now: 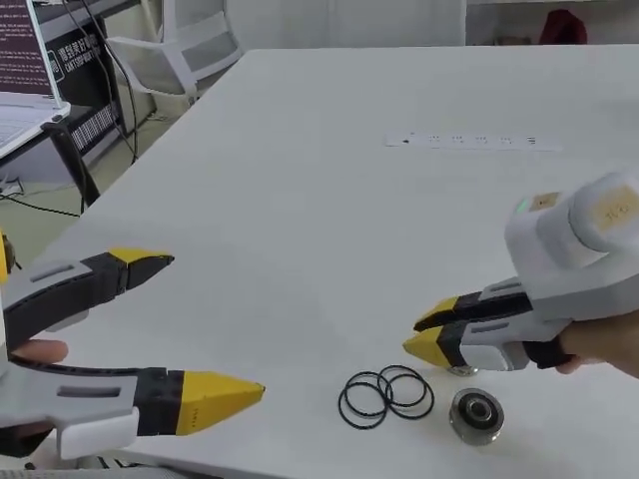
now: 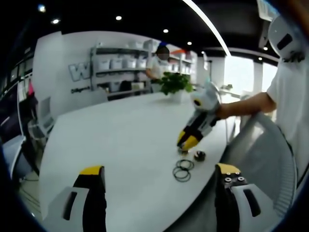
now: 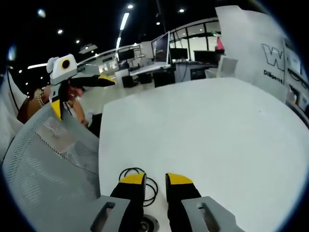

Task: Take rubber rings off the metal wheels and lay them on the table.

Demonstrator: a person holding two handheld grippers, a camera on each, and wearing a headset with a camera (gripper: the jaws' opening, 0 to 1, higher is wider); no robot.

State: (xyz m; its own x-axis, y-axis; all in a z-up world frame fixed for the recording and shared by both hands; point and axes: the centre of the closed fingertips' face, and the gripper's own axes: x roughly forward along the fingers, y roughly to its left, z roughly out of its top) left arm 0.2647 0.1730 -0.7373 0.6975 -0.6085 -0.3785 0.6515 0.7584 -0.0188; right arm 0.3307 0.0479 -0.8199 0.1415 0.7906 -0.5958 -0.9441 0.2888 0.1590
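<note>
Black rubber rings [image 1: 386, 394] are seen lying overlapped on the white surface [image 1: 329, 200] just beside a metal wheel [image 1: 476, 413] — the right hand-held gripper [image 1: 411, 336] is held near them, jaws slightly apart, and the left hand-held gripper [image 1: 215, 324] is spread wide.

The right gripper [image 3: 155, 182], black with yellow tips, has its jaws a narrow gap apart over the white tabletop [image 3: 217, 135]. Thin black rubber rings [image 3: 145, 186] lie just left of the tips. A round metal wheel [image 3: 147, 224] sits below them, partly hidden. The white left gripper [image 3: 82, 95] is at upper left, jaws spread wide, above a white mesh chair back [image 3: 43, 159].
</note>
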